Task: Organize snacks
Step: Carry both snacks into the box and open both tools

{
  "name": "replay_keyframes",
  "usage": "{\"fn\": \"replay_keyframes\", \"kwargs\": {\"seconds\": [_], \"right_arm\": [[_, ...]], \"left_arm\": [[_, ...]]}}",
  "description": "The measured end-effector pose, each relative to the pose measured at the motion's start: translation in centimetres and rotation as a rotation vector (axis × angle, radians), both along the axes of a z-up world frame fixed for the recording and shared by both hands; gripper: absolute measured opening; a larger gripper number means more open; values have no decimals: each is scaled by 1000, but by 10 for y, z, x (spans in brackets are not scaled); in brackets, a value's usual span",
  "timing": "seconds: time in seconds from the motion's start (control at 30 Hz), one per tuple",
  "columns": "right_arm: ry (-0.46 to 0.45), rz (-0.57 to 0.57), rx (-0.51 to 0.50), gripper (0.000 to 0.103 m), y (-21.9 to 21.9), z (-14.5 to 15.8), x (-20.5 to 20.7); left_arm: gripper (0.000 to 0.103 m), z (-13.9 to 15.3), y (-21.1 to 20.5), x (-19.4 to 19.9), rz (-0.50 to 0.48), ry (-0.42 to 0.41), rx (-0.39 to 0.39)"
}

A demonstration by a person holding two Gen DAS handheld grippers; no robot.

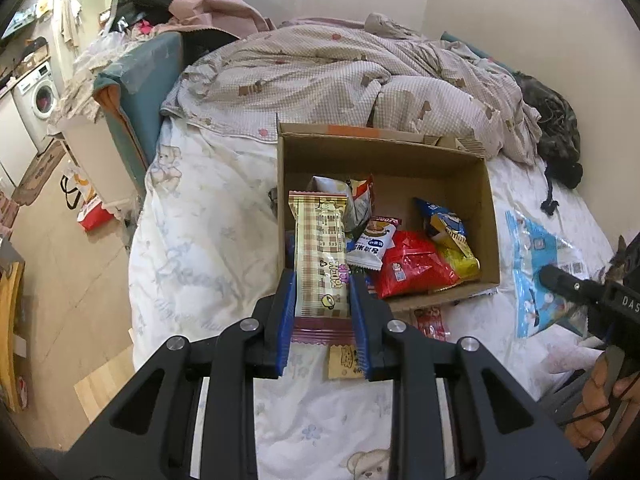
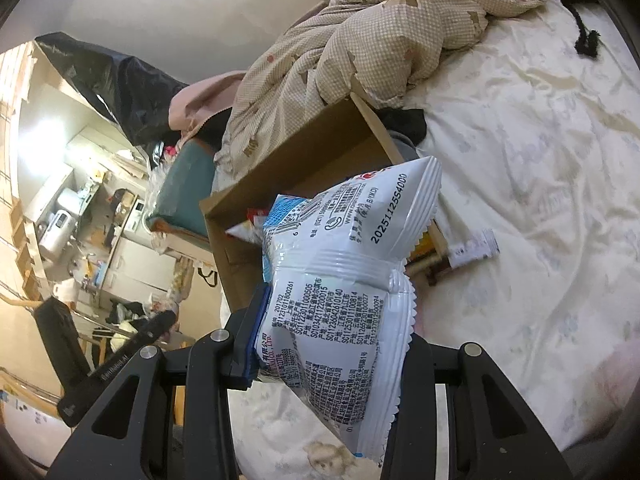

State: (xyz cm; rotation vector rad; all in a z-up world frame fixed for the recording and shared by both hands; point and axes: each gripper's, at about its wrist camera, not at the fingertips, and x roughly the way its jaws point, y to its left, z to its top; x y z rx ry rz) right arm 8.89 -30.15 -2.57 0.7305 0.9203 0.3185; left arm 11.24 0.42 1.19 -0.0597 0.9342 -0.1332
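While clamped between fingers (image 1: 358, 312), plaid snack bar (image 1: 320, 256)

The left gripper (image 1: 323, 280) points forward and slightly down, its blue-padded fingers (image 1: 286, 312) clamped on a long snack bar (image 1: 320, 252). The right gripper (image 2: 332, 344) is tilted — its jaws pinch a white snack bag (image 2: 340, 280). A bare hand (image 1: 600, 396) grips the right handle.

The open cardboard box (image 1: 490, 216) sits on the bed with a red packet (image 1: 412, 266), a yellow-and-blue bag (image 1: 452, 236) and a small white sachet (image 1: 372, 246) piled inside. A long plaid-print bar (image 1: 320, 256) pokes over its near edge, and a white crinkly bag (image 2: 340, 280) hangs tilted just beside the box.
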Motion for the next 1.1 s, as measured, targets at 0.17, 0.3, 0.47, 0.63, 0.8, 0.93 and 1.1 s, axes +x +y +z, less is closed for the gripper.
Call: {"fn": "replay_keyframes", "kwargs": {"seconds": [0.17,0.3,0.47,0.63,0.8,0.93,1.1], "right_arm": [[-10,41,-66,41,13,2,29],[-15,70,-110,41,23,0,52],[3,117,-117,41,36,-9,86],[78,154,53,42,37,-31,117],[80,163,91,44,43,-33,133],[52,135,76,68,43,-28,134],[67,124,61,82,40,-30,133]], "left_arm": [[23,-15,-9,26,-13,21,12],[23,-26,-19,46,-30,37,27],[23,-37,-26,70,-16,39,24],[23,-51,-28,71,-14,76,4],[23,-54,-29,73,-16,78,8],[23,-54,-32,73,-26,77,4],[27,-52,-32,73,-26,80,-13]]}}
